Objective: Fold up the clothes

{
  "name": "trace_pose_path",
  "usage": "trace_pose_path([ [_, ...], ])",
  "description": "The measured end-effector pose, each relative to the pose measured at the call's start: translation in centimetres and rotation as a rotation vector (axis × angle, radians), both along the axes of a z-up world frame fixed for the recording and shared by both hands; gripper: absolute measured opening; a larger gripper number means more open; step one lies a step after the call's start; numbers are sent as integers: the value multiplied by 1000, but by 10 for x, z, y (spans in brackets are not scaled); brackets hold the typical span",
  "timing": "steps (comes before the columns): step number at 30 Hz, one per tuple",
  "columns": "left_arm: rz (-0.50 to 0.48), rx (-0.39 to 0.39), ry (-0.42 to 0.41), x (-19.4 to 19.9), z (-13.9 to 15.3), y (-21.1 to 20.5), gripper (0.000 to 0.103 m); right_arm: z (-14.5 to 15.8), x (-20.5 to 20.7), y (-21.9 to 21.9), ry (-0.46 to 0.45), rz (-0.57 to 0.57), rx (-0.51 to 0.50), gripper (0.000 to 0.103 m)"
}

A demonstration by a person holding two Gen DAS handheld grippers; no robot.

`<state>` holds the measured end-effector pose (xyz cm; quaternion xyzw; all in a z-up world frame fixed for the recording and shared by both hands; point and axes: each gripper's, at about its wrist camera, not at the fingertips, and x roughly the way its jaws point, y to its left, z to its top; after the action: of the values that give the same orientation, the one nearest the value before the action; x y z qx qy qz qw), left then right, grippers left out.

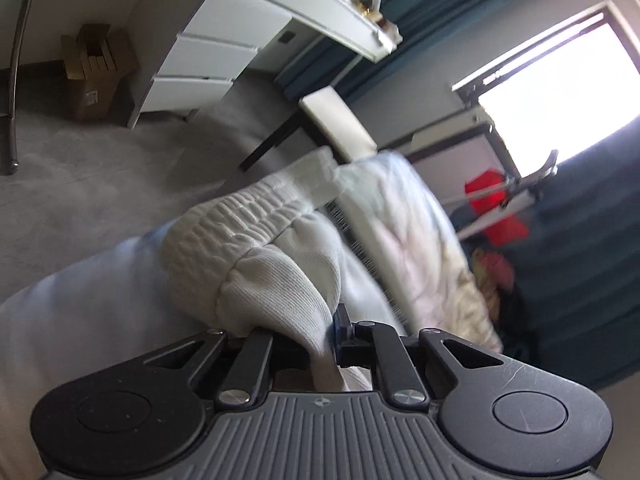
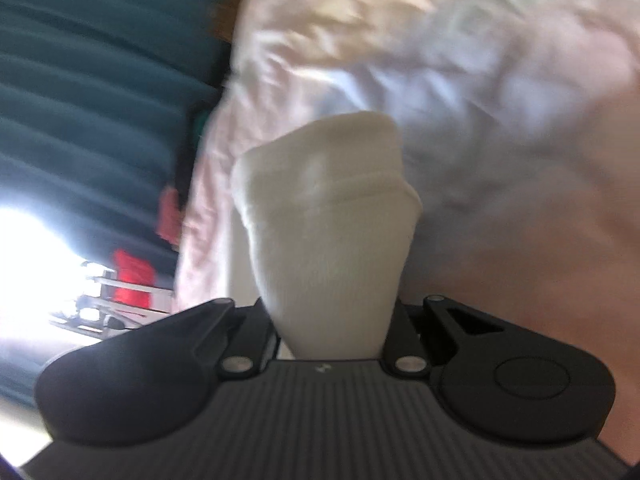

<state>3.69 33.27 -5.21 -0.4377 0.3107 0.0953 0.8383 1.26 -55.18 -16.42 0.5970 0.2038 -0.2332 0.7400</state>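
Observation:
A white ribbed sock [image 1: 264, 256] hangs from my left gripper [image 1: 316, 336], which is shut on its knit fabric; the sock's cuff stretches up and away over the bed. In the right wrist view my right gripper [image 2: 332, 320] is shut on a white sock [image 2: 324, 216], whose bunched end sticks up in front of the camera and hides the fingertips. Both views are tilted and blurred. Whether the two grippers hold the same sock, I cannot tell.
A bed with a crumpled white and pink quilt [image 1: 416, 248] lies beneath, seen also in the right wrist view [image 2: 460, 60]. White drawers [image 1: 208, 60], a cardboard box [image 1: 94, 72], grey carpet [image 1: 80, 184], teal curtains [image 2: 88, 100] and a bright window [image 1: 560, 88] surround it.

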Motion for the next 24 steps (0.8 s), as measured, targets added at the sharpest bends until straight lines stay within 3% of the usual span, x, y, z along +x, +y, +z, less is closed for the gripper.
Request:
trace_pose_path([
  [4,-34,7,-19,-19,-16,4,22,-1,-1,3,52,14,2,19],
  [7,-96,94,-15,-27,-9,-6,36,12,-4,9,107,15,-41,32],
  [9,-159,202,-9,-35,2,-19,51,21,-10,14,130,4,-71,57],
  [10,-195,268,-7,-39,9,-27,52,27,-14,18,138,-9,-97,75],
  [11,-239,342,-11,-41,17,-36,54,36,-18,21,143,-24,-129,79],
  [15,-399,596,-53,-43,39,-76,64,67,-25,38,150,-37,-289,79],
  [18,-538,730,-102,-27,47,-123,69,87,-20,59,116,11,-394,79],
  [21,-709,781,-144,1,40,-172,71,97,-14,77,80,64,-443,79],
  [24,-952,792,-219,28,27,-227,69,99,-4,94,76,96,-474,79],
])
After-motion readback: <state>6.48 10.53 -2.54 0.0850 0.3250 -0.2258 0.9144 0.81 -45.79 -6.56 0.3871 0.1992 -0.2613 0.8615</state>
